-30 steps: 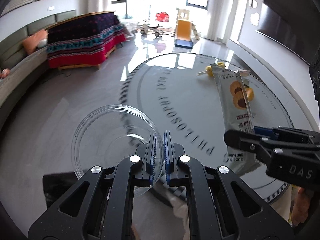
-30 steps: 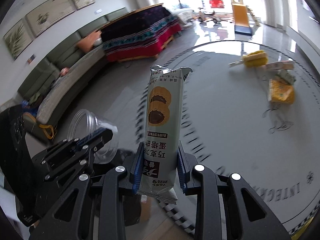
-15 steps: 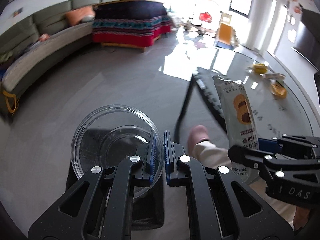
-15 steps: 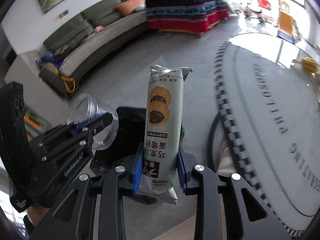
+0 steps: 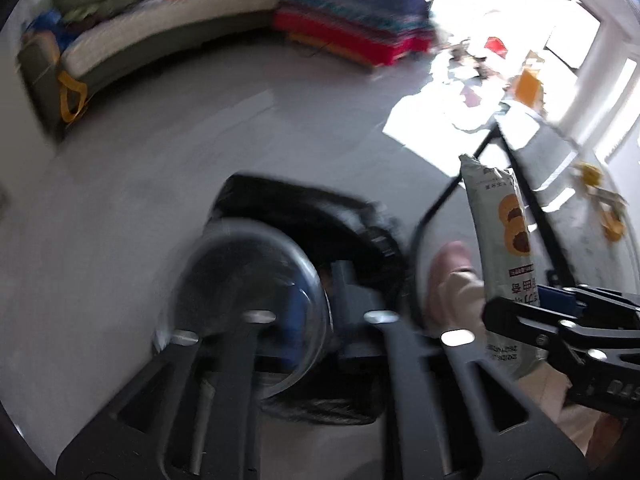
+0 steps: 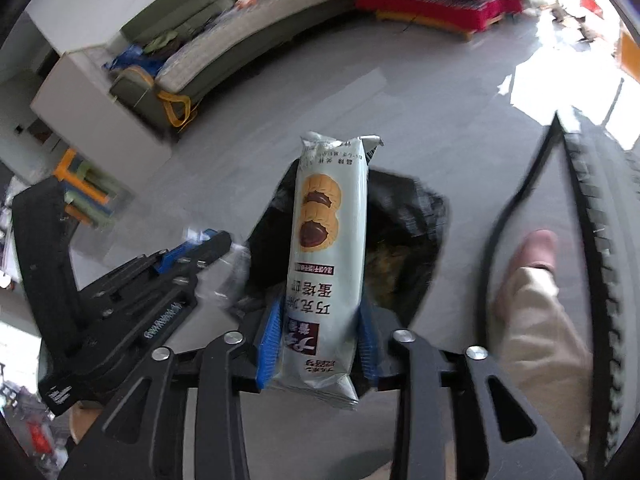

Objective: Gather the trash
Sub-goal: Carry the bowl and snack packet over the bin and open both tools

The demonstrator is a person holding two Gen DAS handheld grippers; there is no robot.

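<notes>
The left claw (image 5: pixel 320 292) is wide open. Its jaws have just been opening. A clear plastic cup (image 5: pixel 240 300) sits at its left finger, with the cup's right edge in the gap between the jaws. The pads do not press on it. The cup is blurry. Its round mouth faces the camera. Just past the claw tips is a black trash bag (image 5: pixel 320 216), open on the floor.

The right claw (image 6: pixel 318 336) is partly open, and its jaws have just been opening too. A cookie packet (image 6: pixel 330 240) stands between the blue pads, which look just off its sides. The packet's long side runs straight out from the claw, the same way the fingers point. Its crimped top end is farthest from the claw, over the trash bag. The packet is pale blue-grey. It shows two round cookies with dark chocolate middles. Below them are a thin dark strip of tiny print, big Chinese letters and a dark red patch near the claw. The white letters "DAS" (image 5: pixel 616 388) are on the right claw's body.

Right of that claw are a pink shoe (image 6: pixel 536 248) and the round table (image 6: pixel 624 240).
</notes>
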